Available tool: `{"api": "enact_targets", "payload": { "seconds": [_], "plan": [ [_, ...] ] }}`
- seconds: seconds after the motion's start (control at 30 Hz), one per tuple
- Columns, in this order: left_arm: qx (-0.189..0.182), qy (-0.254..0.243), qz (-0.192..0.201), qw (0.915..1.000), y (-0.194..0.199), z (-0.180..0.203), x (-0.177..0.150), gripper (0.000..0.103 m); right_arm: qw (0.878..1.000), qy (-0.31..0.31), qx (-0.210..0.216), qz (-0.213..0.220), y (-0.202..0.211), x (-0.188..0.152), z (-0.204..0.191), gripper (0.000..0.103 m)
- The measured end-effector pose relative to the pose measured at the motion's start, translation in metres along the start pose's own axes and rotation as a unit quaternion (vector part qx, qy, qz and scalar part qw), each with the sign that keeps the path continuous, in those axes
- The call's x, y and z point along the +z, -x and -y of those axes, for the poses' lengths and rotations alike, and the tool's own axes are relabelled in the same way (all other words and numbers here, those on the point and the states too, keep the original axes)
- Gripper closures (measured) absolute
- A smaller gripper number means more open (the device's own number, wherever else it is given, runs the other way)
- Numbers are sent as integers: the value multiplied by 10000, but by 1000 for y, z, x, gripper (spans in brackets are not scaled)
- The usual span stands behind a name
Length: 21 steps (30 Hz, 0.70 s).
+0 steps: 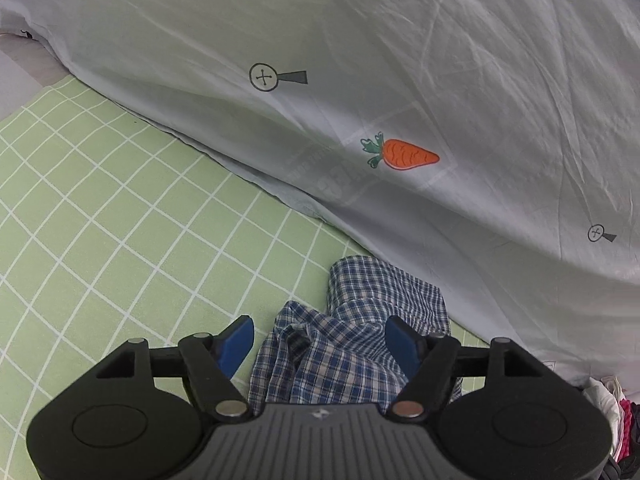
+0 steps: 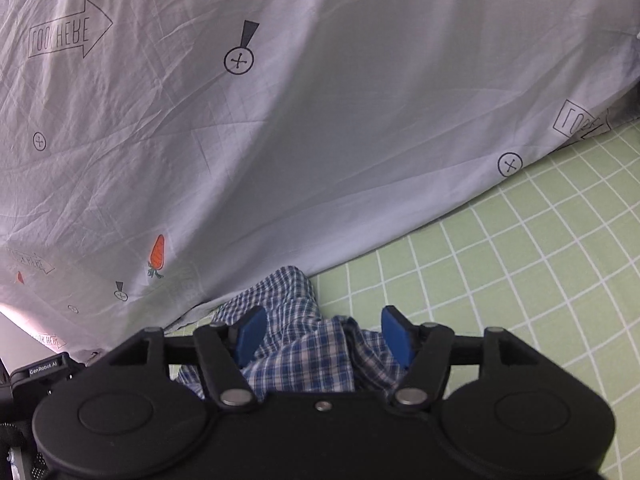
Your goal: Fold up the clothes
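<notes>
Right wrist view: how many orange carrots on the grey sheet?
2: a whole carrot at lower left on the sheet, and a partial one near the left edge. Folds may hide more.

The pale quilt (image 2: pixel 320 120) bears mirrored "LOOK HERE" arrows (image 2: pixel 68 34) at ten o'clock; a black device (image 2: pixel 44 376) at eight o'clock reads "GenRobot.AI".

Open green checked sheet (image 1: pixel 100 220) offers clear passage on the outer sides; a bulky white duvet (image 1: pixel 440 80) walls off the far side, crumpled plaid shirt (image 1: pixel 360 340) lying against it.
</notes>
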State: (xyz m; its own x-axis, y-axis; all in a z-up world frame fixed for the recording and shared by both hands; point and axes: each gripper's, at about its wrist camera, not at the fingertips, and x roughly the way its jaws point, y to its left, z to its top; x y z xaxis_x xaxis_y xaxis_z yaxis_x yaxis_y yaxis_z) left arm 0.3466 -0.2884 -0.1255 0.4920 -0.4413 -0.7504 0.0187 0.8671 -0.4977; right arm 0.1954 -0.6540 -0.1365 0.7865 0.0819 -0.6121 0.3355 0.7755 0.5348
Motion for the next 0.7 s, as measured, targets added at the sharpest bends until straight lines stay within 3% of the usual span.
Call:
{"api": "enact_targets", "payload": {
  "seconds": [0.03, 0.1, 0.13, 0.17, 0.2, 0.23, 0.27, 0.43, 0.53, 0.6, 0.63, 0.67, 0.7],
  "plan": [
    [26, -97, -72, 9999, -3, 0, -5, 30, 9999, -6, 14, -100, -4, -4, 1, 33],
    [-46, -293, -115, 9995, -10, 0, -16, 41, 9995, -19, 41, -301, -13, -13, 2, 33],
    [-123, -333, -107, 9993, -14, 0, -21, 62, 9993, -91, 98, -340, -16, -17, 4, 35],
    [-168, -303, -192, 9992, -17, 1, -23, 91, 9990, -183, 168, -360, -20, -21, 6, 49],
    [-207, -263, -292, 9990, -21, 1, -25, 103, 9986, -277, 283, -346, -20, -22, 7, 81],
    [-251, -284, -193, 9991, -17, 4, -26, 101, 9979, -372, 414, -320, -20, -23, 8, 97],
    [-295, -314, -62, 9991, -13, 7, -26, 102, 9970, -467, 543, -294, -19, -23, 9, 99],
    [-638, -630, 685, 9936, 20, 28, -2, 101, 9955, -43, 856, 398, 4, 0, -12, 99],
    [-603, -855, 1158, 9877, 11, 31, 11, 100, 9938, 219, 815, 729, 2, 20, -19, 99],
    [-178, -841, 1172, 9894, -8, 39, 21, 100, 9939, 277, 678, 825, -11, 29, -19, 98],
    [147, -821, 1109, 9903, -19, 42, 24, 96, 9954, 441, 316, 784, -19, 31, -23, 95],
    [471, -800, 1045, 9902, -29, 44, 27, 96, 9952, 652, -140, 715, -28, 32, -28, 85],
    [584, -774, 1040, 9898, -29, 44, 25, 95, 9924, 861, -596, 645, -37, 34, -32, 78]
  ]
}}
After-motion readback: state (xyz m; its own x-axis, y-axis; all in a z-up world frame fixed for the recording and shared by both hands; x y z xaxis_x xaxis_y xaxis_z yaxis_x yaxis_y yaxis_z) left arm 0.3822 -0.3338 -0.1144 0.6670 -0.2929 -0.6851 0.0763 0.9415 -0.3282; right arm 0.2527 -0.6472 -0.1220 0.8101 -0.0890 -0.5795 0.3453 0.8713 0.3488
